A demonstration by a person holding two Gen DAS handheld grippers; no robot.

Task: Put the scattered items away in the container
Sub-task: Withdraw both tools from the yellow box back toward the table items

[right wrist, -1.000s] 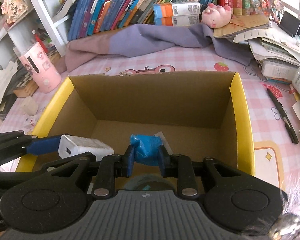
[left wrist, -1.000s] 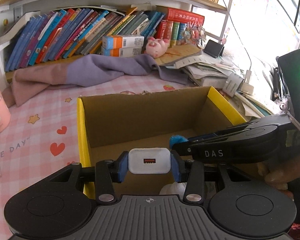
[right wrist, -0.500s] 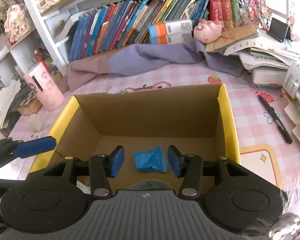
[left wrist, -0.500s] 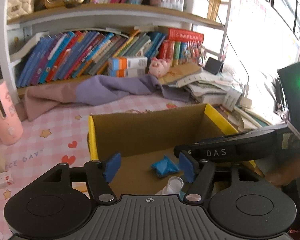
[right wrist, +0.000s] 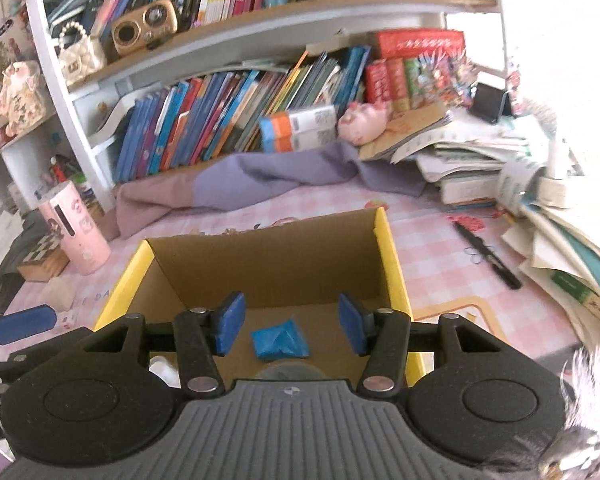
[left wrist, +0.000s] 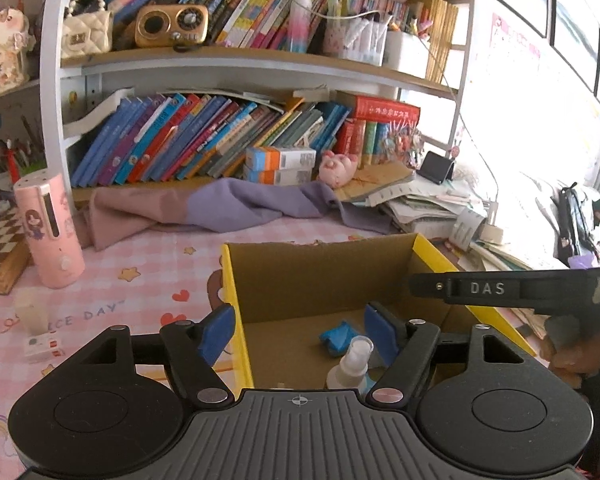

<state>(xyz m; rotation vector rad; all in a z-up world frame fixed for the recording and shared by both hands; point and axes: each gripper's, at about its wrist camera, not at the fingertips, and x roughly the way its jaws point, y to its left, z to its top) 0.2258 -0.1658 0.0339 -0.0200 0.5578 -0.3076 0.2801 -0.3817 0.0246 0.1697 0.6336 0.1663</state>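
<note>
While both tools open, blue packet (right wrist: pixel 280 343) (perhaps crumpled) lies in box (right wrist: pixel 392 264).

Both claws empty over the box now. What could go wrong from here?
1. The left claw straddles the yellow-edged cardboard box's side wall, jaws opening; a careless pull-back might snag and drag it.
2. The right claw works close beside it, jaws also opening, over the crumpled blue packet; the two tools could bump.
3. The white bottle inside appears upright and might tip if clipped.
</note>
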